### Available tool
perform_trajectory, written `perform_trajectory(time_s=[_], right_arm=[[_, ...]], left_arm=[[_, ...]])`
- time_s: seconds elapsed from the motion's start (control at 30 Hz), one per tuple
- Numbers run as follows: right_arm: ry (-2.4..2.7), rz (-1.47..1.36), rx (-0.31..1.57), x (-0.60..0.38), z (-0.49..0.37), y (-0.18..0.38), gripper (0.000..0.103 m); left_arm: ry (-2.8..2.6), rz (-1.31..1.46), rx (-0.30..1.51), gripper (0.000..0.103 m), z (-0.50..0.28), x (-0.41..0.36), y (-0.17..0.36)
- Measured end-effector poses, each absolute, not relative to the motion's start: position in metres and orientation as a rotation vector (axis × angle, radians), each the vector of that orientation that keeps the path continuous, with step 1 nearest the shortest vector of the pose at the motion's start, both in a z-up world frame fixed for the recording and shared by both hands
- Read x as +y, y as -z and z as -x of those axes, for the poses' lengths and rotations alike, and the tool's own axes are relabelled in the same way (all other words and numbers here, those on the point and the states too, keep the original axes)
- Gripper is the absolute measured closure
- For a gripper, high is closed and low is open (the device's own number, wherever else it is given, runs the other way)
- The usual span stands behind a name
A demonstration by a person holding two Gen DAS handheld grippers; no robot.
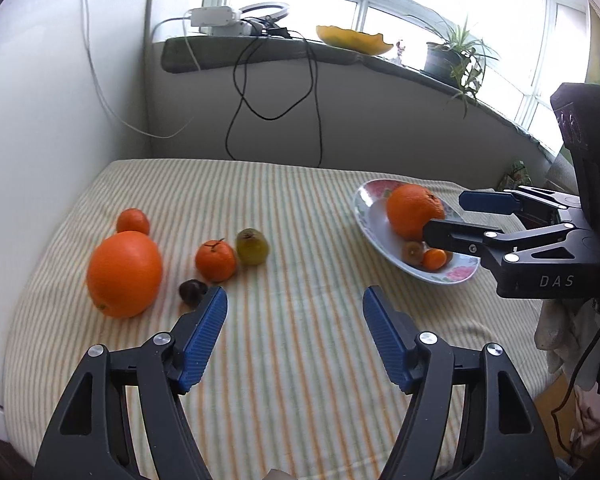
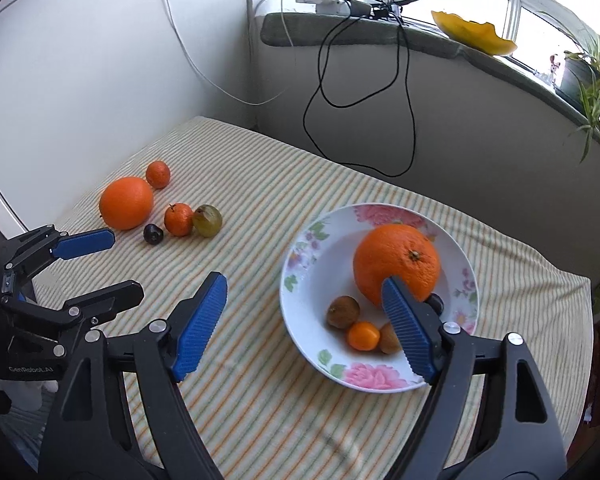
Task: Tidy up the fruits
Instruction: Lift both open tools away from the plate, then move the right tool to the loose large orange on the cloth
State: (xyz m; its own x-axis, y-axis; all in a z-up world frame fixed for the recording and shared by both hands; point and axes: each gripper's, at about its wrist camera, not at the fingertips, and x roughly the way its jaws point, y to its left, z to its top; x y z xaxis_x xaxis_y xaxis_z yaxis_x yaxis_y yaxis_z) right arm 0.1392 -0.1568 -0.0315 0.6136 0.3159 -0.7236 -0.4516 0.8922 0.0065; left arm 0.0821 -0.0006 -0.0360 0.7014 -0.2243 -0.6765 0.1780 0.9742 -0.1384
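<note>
On the striped cloth [image 1: 292, 208] at the left lie a large orange [image 1: 124, 274], two tangerines [image 1: 216, 260] [image 1: 133, 221], a greenish fruit [image 1: 252, 246] and a small dark fruit [image 1: 192, 292]. My left gripper [image 1: 293, 294] hangs open and empty just right of the dark fruit. A flowered plate [image 2: 300, 248] holds a big orange [image 2: 396, 260], a brown kiwi [image 2: 343, 311], a small tangerine [image 2: 363, 335] and a second kiwi [image 2: 389, 338]. Over the plate's near edge my right gripper [image 2: 304, 280] stands open, holding nothing, its right finger in front of the orange.
A wall runs along the table's far side, with black cables [image 1: 276, 92] hanging from a windowsill [image 1: 260, 50] that carries a yellow dish [image 1: 352, 40] and a potted plant [image 1: 456, 56]. A white wall closes the left side. A pale rag [image 1: 560, 332] hangs off the right edge.
</note>
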Motion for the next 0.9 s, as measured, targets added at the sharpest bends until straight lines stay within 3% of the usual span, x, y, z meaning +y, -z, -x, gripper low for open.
perform_trajectory(time_s=[0.43,0.9], right_arm=[[-0.606,0.187,0.835,-0.075,-0.167,0.035,0.021],[-0.801,0.205,0.961,0.022,-0.194,0.06,0.021]], left_arm=[[0.059,0.15,0.768,0.033,-0.072,0.089,0.05],[0.068,0.226,0.809,0.033,-0.092,0.118,0.08]])
